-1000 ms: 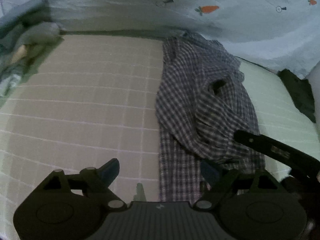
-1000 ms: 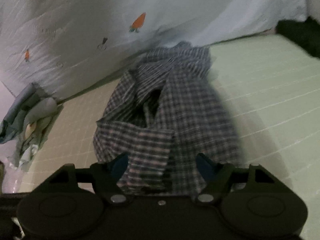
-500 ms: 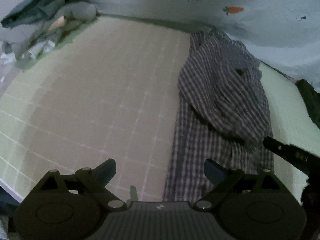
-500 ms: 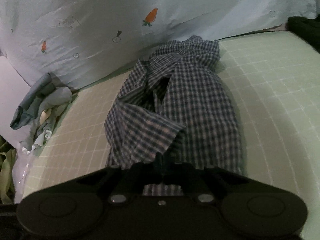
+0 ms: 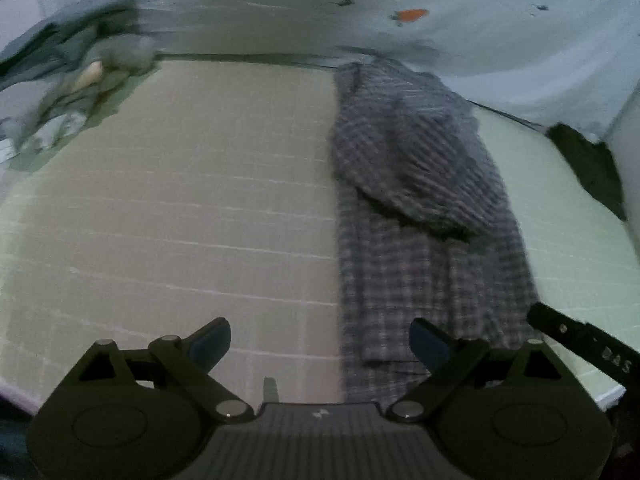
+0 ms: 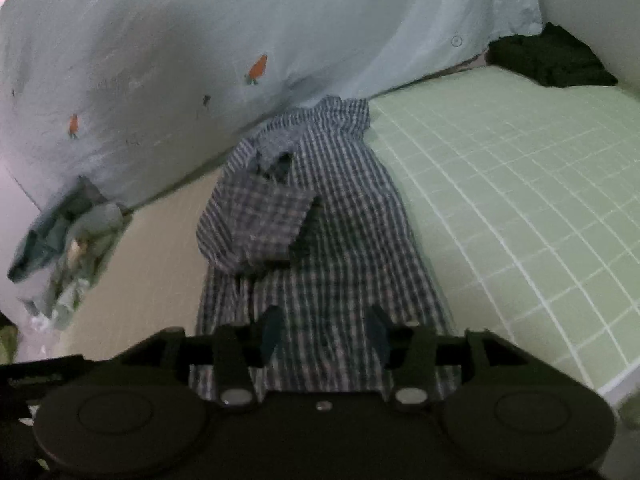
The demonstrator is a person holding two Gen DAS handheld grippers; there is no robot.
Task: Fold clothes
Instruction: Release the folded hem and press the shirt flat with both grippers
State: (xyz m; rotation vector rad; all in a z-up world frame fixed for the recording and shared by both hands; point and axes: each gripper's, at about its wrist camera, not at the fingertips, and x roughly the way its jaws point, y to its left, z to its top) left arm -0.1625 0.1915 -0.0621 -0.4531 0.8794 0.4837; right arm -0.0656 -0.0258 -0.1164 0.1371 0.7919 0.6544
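Left wrist view: your left hand-held gripper (image 5: 320, 340) hangs spread wide, empty, over the bed (image 5: 180, 200). Your right hand-held gripper (image 6: 322, 334) stands parted, holding nothing, above the checked shirt (image 6: 320, 248), which lies lengthwise from the bed's near edge to the far edge.

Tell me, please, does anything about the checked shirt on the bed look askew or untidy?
Yes. The checked shirt lies in a long strip, but one flap near its upper left is bunched and folded over unevenly, leaving a dark gap beside it. Its far end is crumpled against the pale carrot-print sheet.
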